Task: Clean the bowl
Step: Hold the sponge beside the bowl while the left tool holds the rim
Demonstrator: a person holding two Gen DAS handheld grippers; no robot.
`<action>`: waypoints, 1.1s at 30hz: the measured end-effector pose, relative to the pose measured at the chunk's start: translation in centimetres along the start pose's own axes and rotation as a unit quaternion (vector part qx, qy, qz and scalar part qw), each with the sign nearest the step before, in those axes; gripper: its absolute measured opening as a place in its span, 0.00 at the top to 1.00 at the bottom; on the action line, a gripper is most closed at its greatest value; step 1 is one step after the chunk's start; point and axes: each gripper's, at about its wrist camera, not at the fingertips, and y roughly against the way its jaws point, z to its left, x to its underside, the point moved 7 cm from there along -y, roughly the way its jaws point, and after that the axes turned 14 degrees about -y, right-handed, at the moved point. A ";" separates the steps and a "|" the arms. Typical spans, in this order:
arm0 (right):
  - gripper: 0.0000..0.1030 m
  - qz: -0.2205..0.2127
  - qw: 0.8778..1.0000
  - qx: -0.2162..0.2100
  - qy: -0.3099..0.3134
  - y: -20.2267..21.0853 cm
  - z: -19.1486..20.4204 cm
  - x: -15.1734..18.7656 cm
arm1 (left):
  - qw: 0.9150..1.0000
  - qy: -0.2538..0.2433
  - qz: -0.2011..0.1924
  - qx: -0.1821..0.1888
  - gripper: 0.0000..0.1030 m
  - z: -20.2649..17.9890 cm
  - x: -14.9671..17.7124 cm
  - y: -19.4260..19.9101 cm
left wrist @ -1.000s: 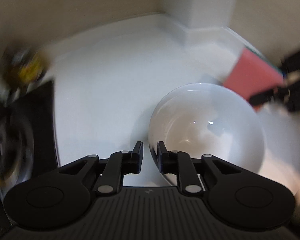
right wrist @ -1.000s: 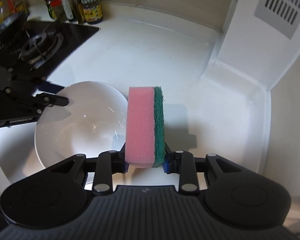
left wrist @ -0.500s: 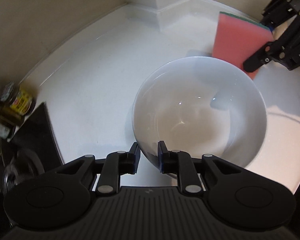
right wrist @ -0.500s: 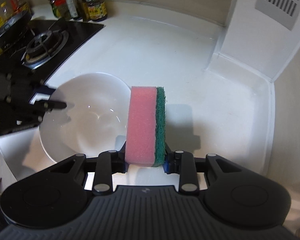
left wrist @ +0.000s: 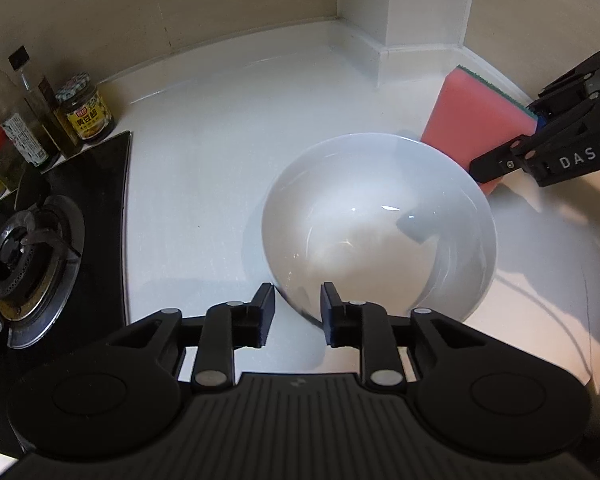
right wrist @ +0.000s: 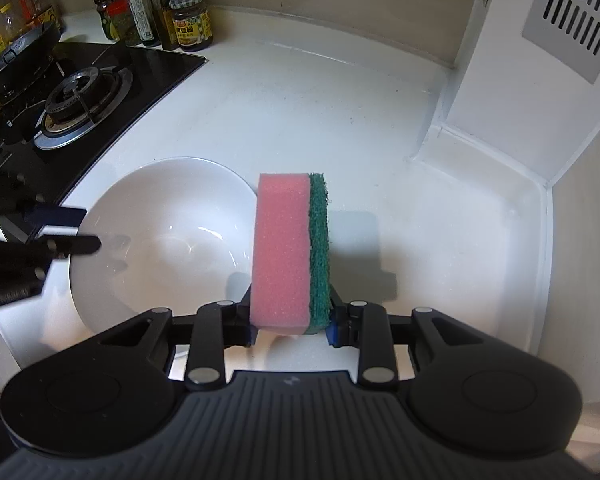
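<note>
one white bowl sits on the counter right of the stove. the left gripper has just been opening, its jaws astride the near rim, not pressing. better pinch that rim firmly before scrubbing. the right gripper is clamped on the one sponge, beside the bowl's right edge.

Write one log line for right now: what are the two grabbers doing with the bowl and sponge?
left gripper: jaws just opened, straddling bowl rim, no grip | right gripper: shut on sponge, beside bowl | bowl on counter
</note>
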 end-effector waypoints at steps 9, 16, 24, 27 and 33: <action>0.74 -0.001 1.000 -0.011 -0.012 0.0 -0.3 0.2 | 0.999 -0.037 0.007 -0.002 0.72 0.0 -0.5 -1.1; 0.74 0.006 1.000 -0.017 -0.007 0.1 -0.4 0.2 | 0.979 -0.201 0.010 0.021 0.79 0.6 -1.7 -2.6; 0.74 0.005 1.000 -0.027 0.016 -0.5 1.4 -0.8 | 0.975 -0.218 0.018 0.029 0.87 2.5 -4.2 -4.8; 0.74 -0.001 1.000 -0.029 0.013 -0.6 1.5 -1.0 | 0.983 -0.184 0.008 0.019 0.87 2.7 -4.3 -5.1; 0.74 -0.023 0.999 -0.040 -0.005 -0.3 0.8 -0.5 | 0.992 -0.126 -0.008 0.007 0.87 2.6 -4.3 -5.2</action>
